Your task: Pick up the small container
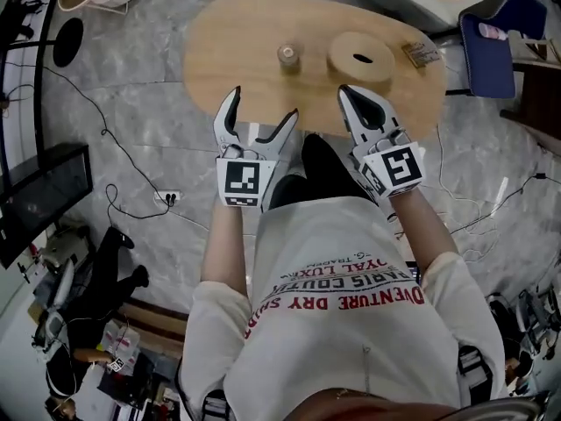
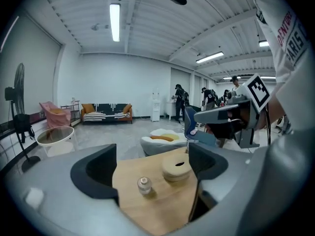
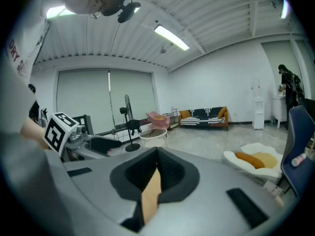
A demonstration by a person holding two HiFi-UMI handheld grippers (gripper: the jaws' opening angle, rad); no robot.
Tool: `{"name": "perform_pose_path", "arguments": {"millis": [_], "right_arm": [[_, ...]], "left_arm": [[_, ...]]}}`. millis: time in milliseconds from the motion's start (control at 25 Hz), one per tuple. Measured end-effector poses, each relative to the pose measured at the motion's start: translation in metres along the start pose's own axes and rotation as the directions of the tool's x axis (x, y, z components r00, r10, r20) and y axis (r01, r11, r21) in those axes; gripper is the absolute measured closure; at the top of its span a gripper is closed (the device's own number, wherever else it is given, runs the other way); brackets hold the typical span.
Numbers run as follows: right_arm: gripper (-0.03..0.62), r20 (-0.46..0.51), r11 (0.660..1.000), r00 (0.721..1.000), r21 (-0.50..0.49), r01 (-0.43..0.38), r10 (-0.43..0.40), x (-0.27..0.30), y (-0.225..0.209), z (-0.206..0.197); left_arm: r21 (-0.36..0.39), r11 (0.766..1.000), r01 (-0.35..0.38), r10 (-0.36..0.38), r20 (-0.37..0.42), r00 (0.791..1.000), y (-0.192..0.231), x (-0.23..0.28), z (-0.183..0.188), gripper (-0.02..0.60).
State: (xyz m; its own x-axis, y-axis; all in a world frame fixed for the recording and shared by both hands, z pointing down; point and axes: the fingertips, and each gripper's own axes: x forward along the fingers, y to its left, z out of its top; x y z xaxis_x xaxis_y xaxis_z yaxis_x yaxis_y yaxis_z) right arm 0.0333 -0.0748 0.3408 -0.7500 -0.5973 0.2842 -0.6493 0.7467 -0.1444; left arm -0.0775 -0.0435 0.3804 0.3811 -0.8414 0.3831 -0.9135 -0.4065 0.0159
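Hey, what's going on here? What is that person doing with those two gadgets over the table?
A person holds a two-jaw gripper in each hand at the near edge of a wooden table. The left gripper is open and points at a small container standing on the table, without touching it. The right gripper is shut and empty, just short of a round wooden disc. Nothing has been picked up.

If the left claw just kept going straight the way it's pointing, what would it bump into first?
Probably the small container on the wooden table: it stands ahead, framed by the left gripper's open jaws, nearer than the round wooden disc. Depth is uncertain.
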Motion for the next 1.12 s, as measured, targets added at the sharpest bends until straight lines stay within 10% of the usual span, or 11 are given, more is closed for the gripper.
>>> {"name": "perform_pose_path", "arguments": {"millis": [360, 1120], "right_arm": [[0.599, -0.109, 0.995, 0.994, 0.094, 0.021, -0.011, 0.082, -0.064, -0.098], [0.599, -0.213, 0.949, 0.972, 0.271, 0.161, -0.104, 0.153, -0.094, -0.23]], "left_arm": [[-0.149, 0.989, 0.024, -0.044, -0.132, 0.99, 0.026, 0.115, -0.118, 0.137], [-0.136, 0.989, 0.064, -0.088, -0.176, 0.98, 0.034, 0.264, -0.281, 0.127]]}}
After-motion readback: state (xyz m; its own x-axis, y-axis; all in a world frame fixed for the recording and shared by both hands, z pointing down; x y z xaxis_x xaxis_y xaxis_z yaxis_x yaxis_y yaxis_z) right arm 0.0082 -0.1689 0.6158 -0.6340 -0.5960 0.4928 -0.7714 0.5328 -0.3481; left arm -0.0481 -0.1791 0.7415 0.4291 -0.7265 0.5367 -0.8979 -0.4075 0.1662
